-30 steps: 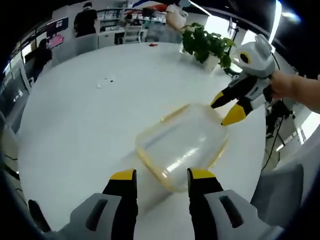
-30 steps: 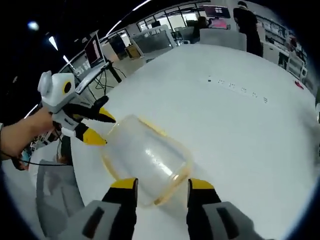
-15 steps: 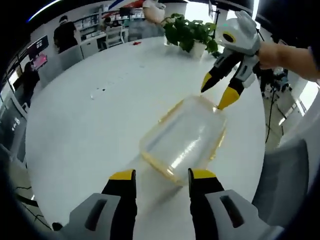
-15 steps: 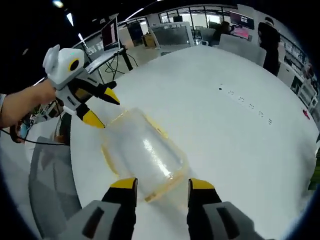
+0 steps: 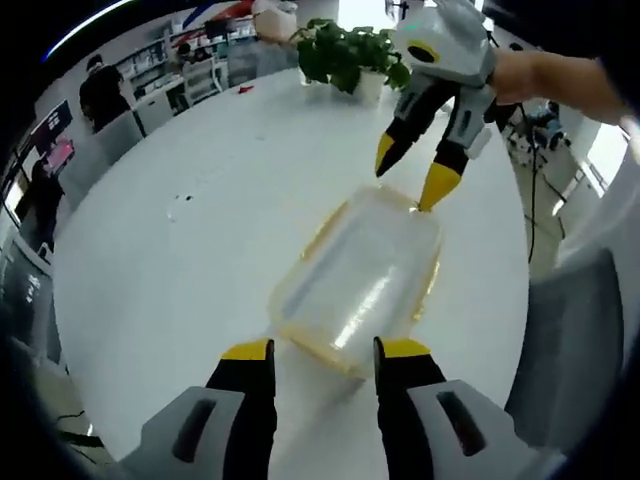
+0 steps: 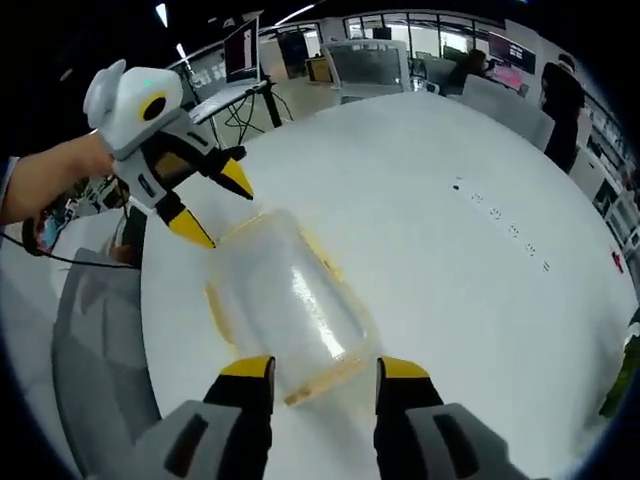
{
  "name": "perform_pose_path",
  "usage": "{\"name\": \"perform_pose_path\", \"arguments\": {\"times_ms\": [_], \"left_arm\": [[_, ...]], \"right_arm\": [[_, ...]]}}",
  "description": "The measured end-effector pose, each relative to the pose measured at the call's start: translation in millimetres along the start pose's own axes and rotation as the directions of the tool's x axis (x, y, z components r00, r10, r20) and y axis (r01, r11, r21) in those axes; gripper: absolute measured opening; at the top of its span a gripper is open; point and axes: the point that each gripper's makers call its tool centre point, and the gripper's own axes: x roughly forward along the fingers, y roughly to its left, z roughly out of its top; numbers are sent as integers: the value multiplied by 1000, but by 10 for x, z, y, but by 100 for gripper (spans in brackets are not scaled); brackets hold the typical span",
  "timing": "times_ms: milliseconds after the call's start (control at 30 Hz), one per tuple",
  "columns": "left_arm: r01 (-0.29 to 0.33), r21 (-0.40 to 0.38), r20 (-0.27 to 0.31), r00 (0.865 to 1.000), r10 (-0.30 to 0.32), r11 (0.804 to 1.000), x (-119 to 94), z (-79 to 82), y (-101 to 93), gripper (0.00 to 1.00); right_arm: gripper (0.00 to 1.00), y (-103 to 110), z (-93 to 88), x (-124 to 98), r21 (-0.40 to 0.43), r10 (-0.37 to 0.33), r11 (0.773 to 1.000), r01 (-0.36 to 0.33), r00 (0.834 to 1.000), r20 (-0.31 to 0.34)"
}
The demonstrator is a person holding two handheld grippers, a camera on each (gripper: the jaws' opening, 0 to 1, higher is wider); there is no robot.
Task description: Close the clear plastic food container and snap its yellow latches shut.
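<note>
On the white bench (image 5: 150, 260) our open left claw (image 5: 312, 352) and right claw (image 6: 314, 372) face the light, slippery container (image 5: 362, 275); we press its 12 o'clock yellow edge.

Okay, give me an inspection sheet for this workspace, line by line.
Surface: round white table.
Job's things: clear plastic food container with yellow latches, lying on the table between the two grippers.
Clutter: small dark specks on the tabletop; potted plant at the far edge.
Grippers: left gripper open at one end of the container; right gripper open at the other.
Cables: black cables under a desk.
Surroundings: office, chairs, monitors, people standing.
</note>
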Motion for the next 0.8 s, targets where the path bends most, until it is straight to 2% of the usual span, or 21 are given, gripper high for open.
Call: {"name": "perform_pose_path", "arguments": {"times_ms": [367, 467, 800], "left_arm": [[33, 86, -22, 999, -31, 996, 34, 56, -55, 38], [42, 133, -25, 999, -39, 990, 41, 86, -72, 38], [78, 207, -17, 997, -76, 975, 95, 202, -178, 38]], "right_arm": [[37, 37, 33, 28, -96, 22, 995, -25, 999, -32], [36, 75, 55, 36, -115, 37, 993, -41, 999, -33], [35, 160, 152, 101, -195, 68, 978, -75, 997, -43]]}}
